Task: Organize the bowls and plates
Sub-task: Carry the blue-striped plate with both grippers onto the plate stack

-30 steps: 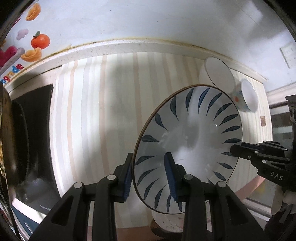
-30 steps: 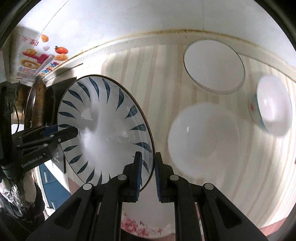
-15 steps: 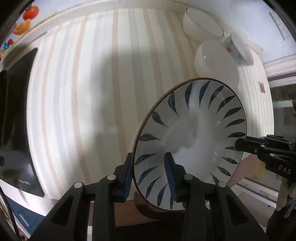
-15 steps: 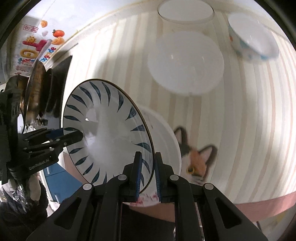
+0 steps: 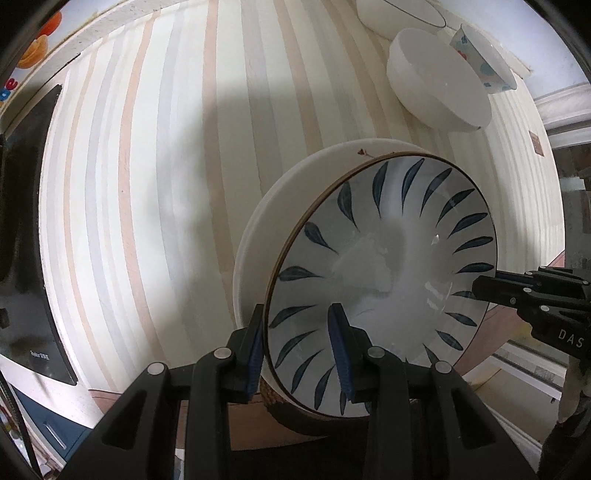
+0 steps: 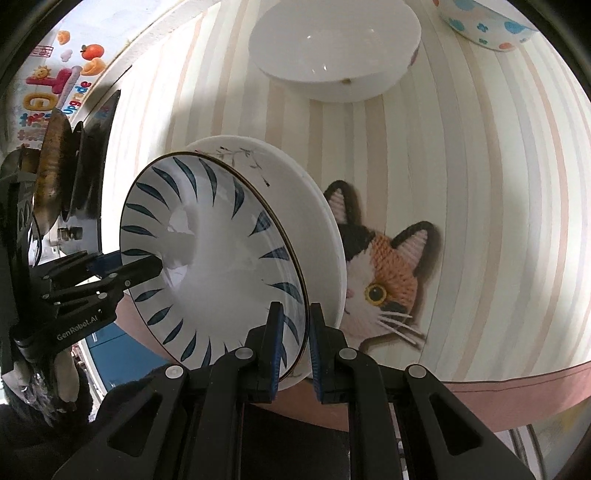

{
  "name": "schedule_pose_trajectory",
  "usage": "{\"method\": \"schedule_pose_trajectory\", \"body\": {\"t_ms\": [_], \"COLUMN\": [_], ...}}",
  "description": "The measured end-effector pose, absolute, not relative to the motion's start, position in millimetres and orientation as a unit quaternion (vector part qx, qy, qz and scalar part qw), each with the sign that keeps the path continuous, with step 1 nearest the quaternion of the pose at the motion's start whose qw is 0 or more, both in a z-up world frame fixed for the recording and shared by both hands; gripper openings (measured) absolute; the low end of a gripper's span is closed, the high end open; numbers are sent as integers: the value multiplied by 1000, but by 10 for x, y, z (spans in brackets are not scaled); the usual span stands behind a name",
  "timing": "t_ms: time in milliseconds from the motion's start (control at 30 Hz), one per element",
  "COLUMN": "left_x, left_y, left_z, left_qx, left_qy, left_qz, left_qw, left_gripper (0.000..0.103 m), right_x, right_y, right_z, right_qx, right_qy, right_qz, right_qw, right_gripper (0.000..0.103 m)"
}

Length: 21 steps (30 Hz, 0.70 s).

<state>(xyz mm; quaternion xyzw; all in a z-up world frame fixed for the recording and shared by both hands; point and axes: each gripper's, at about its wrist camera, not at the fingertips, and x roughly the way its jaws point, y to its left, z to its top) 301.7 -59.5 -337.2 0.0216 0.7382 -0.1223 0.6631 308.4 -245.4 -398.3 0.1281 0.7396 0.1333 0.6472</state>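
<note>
Grippers left (image 5: 297,345), right (image 6: 294,341) clamp leaf-pattern bowl (image 5: 384,280) rim; white plate (image 5: 258,229) beneath mostly hidden

At the bottom centre of the frame the right gripper (image 6: 293,332) is clamped on the lower rim of a blue-leaf plate (image 6: 221,258), which stands tilted on edge. From the left the left gripper (image 6: 140,264) grips the plate's opposite rim. Just behind the plate sits a white dish (image 6: 317,221), on a striped cloth (image 6: 480,184) over the worktop, with a cat picture (image 6: 380,273) to its right. At the top is a white bowl (image 6: 332,48); a dotted bowl (image 6: 487,26) is upper right.
</note>
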Motion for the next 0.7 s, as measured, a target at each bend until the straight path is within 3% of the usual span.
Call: {"method": "schedule_pose_trajectory", "body": {"t_ms": [700], "left_x": [2884], "left_y": [-484], "left_z": [-3469], "left_qx": [9], "left_qy": [740], "left_qz": [-129], "left_qw": [661], "left_gripper": [30], "right_x": [3077], "right_y": [-2442], "right_z": [-4011], "right_qx": [148], "right_qy": [733], "right_qz": [102], "right_qw": [656], "right_gripper": [18]}}
